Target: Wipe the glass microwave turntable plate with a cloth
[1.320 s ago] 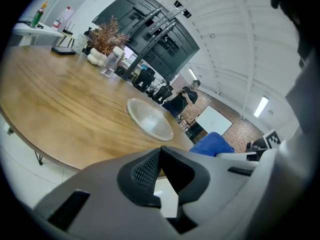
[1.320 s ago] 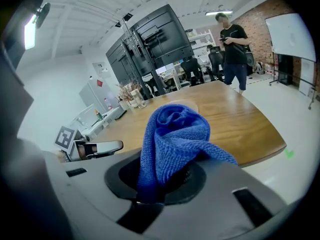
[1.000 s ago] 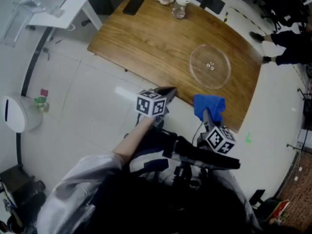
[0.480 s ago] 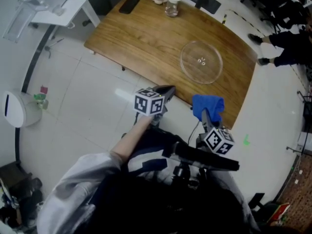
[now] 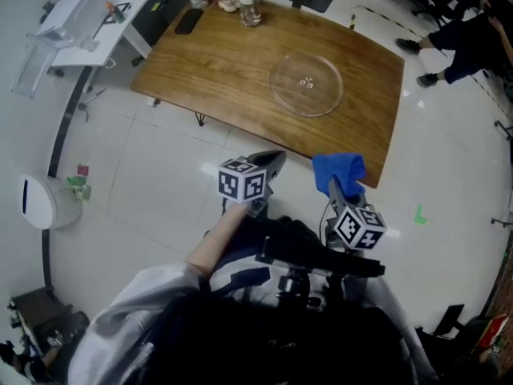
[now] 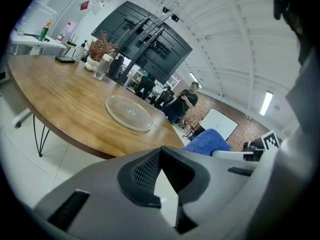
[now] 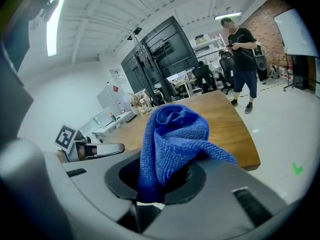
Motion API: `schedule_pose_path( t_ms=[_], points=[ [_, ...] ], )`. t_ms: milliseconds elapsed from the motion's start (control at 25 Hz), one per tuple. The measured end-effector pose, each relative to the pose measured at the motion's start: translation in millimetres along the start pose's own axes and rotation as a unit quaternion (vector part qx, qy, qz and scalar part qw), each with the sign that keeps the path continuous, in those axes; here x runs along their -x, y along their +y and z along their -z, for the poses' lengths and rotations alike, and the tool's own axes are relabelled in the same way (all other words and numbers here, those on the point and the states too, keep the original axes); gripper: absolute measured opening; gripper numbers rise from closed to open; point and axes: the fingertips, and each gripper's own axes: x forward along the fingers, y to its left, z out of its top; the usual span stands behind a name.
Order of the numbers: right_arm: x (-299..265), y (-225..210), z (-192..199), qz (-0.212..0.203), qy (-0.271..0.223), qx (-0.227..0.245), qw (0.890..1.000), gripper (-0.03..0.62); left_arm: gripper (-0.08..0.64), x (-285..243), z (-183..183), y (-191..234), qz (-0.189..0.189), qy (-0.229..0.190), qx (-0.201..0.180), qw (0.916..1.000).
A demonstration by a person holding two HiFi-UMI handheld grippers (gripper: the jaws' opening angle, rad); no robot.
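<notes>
- Since a second ago the oval brown wooden counter [image 5: 224, 62] and the round clear glass turntable plate [image 5: 306, 84] have slid up and to the left in the head view. Both grippers have kept much the same place low in the frame.
- The plate lies flat on the counter's right half, bare and well apart from both grippers. A lidded glass jar [image 5: 250, 8] and a black phone [image 5: 189, 21] sit at the counter's far edge.
- The right gripper [image 7: 165, 179] has its fingers clamped on a bunched blue microfibre cloth [image 7: 172, 134], which sticks up in a loose roll above the tips.
- The left gripper [image 6: 161, 153] is empty, its fingers [image 6: 145, 171] meeting at the tips with nothing between them.
- Both grippers hang over the white tiled floor [image 5: 160, 183], short of the counter's near edge and side by side, pointing towards the plate. The left forearm is bare from elbow to wrist.
- The step in hand looks like the approach, and no wiping has begun.
- To do it well, the right gripper should bring the cloth's free bulge down flat onto the glass, not the finger tips.
- Sweeping in overlapping arcs from the centre to the rim would suit.
- The plate may skate on the smooth wood, so the left gripper could steady the rim.
</notes>
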Motion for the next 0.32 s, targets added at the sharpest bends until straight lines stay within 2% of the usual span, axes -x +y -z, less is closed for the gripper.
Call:
schedule_pose_path(
  t_ms=[320],
  points=[
    [49.7, -11.2, 27.6, -0.013, 0.01, 0.027, 0.999, 0.083, -0.008, 15.4, 42.8, -45.7, -0.01, -0.002, 0.004, 0.9999]
  ],
)
